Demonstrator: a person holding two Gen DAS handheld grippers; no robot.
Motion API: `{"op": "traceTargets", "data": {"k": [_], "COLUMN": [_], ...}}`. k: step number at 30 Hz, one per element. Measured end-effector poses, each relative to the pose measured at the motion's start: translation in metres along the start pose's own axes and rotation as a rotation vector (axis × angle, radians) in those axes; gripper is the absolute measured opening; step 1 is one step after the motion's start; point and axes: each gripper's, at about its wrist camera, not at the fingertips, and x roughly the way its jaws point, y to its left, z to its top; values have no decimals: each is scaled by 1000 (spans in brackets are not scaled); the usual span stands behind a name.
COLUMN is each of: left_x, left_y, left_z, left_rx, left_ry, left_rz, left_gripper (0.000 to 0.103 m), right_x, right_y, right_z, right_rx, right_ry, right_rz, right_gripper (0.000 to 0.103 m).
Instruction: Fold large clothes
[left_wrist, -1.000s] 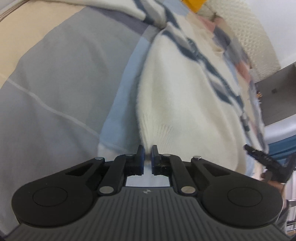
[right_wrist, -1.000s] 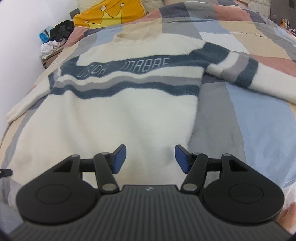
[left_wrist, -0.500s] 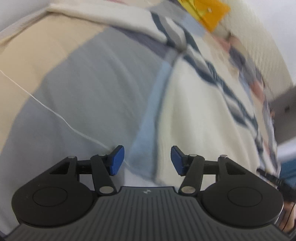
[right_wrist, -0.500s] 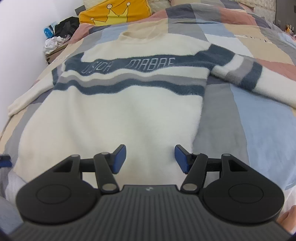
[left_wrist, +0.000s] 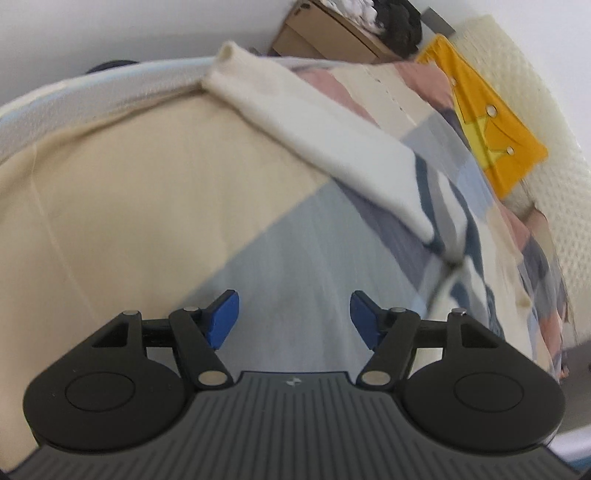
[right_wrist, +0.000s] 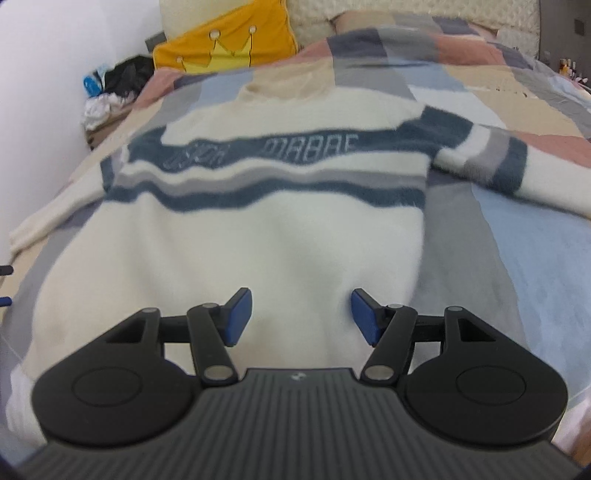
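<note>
A cream sweater (right_wrist: 258, 236) with dark blue and grey chest stripes lies flat, front up, on a patchwork bedspread (right_wrist: 517, 258). Its right sleeve (right_wrist: 517, 173) stretches to the right edge of the right wrist view. In the left wrist view the other sleeve (left_wrist: 325, 144) runs diagonally to its cuff near the bed's edge. My left gripper (left_wrist: 294, 319) hovers over bare grey-blue bedspread, its jaws opening with nothing between them. Above the sweater's lower body, my right gripper (right_wrist: 301, 315) is open and holds nothing.
A yellow crown-print pillow (right_wrist: 229, 44) leans against a cream headboard (left_wrist: 546, 122). A cardboard box (left_wrist: 325, 33) with piled clothes sits beside the bed by the white wall (left_wrist: 110, 33). The bed's white side edge (left_wrist: 92, 96) curves at upper left.
My left gripper let go of the sweater's hem, opened wide and swung left, so it now faces the left sleeve and the bed's edge. My right gripper stayed open over the sweater.
</note>
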Motion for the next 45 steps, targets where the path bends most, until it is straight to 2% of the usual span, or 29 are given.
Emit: {"op": "traceTargets", "data": {"k": [2,5,7,11,14,17,20,22,24,28,30,33,34,35,36,37,38,41,43,45], "left_x": [7,25,38,54,66,78,94,105,113,130,135,142,141,140,141,146,151,149,138,119], "left_y": [-2,-3,0,9,8,3,2,4,7,15,11,-4,-9,-14,-15,-15,-13,-18,-35,-56], "left_z": [7,18,27,38,49,62,77,89,102,127,137,150,155,160,164,170,175,181,186,190], "left_rx": [-10,-31,-67,-148,-168,-169,-225,-285,-350,-478,-467,-410,-384,-338,-298,-258,-227,-186,-108,-65], "left_ry": [-10,-14,6,14,12,-9,-33,-48,-91,-160,-196,-251,-282,-317,-334,-336,-323,-332,-366,-414], "left_rz": [11,25,3,-48,-42,-30,-36,-29,-47,-34,7,114,161,233,295,344,354,387,423,412], "left_gripper": [72,73,73,73,73,73,73,73,73,73,71,71,68,52,28,15,11,9,9,8], "right_x": [-1,-4,-6,5,19,32,44,47,51,58,61,63,64,65,65,64,65,65,65,65], "right_y": [4,13,14,17,23,19,13,10,8,3,4,8,10,12,12,14,14,14,16,17], "right_z": [0,0,2,4,2,2,4,6,8,11,13,13,13,14,14,13,14,13,14,14], "right_rx": [17,-41,-54,-42,-52,6,75,118,132,169,166,162,161,156,150,144,142,136,136,137], "right_ry": [-50,-136,-171,-108,-32,29,64,40,18,8,2,-29,-36,-42,-49,-54,-56,-57,-58,-61], "right_rz": [-25,-62,-56,25,72,127,124,104,91,68,54,20,7,-5,-12,-16,-18,-25,-27,-27], "right_gripper": [63,61,61,65,65,65,65,65,65,65,65,65,65,65,65,65,65,65,65,65]}}
